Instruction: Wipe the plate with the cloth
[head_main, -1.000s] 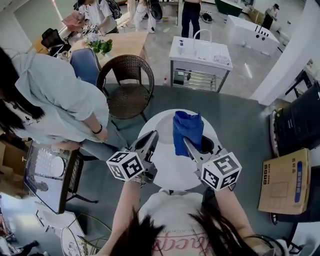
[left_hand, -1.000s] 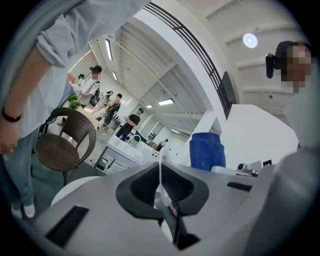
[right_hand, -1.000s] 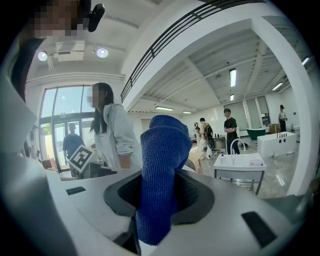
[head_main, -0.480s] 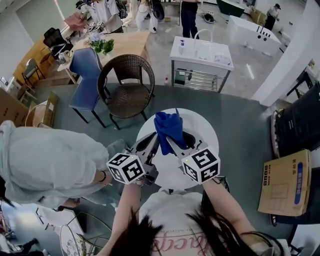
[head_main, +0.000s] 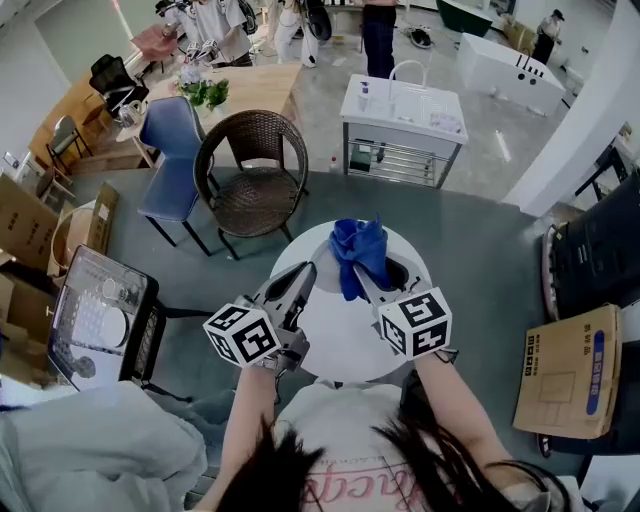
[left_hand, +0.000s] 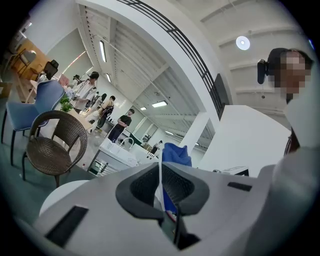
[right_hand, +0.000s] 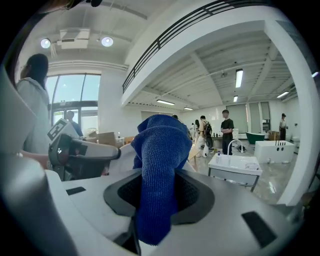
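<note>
a dark grey-green floor (head_main: 480, 260) surrounds a round white table (head_main: 335, 345); further off the floor is paler and glossy. beyond the table stands a brown wicker chair (head_main: 255, 195), with a blue chair (head_main: 172, 150) just beside it. behind them is a wooden table (head_main: 255, 85) carrying a green plant (head_main: 205, 93). a white sink unit (head_main: 402, 108) with a curved tap stands on the pale floor. a white wall (head_main: 590, 120) slants along the right, and a flat cardboard box (head_main: 565, 370) lies near it. overhead, a curved white upper level (right_hand: 190, 50) with a dark railing sweeps across; 2 round ceiling lights (right_hand: 106, 41) and a strip light (right_hand: 238, 78) glow, and a tall window (right_hand: 75, 97) lets in daylight.
</note>
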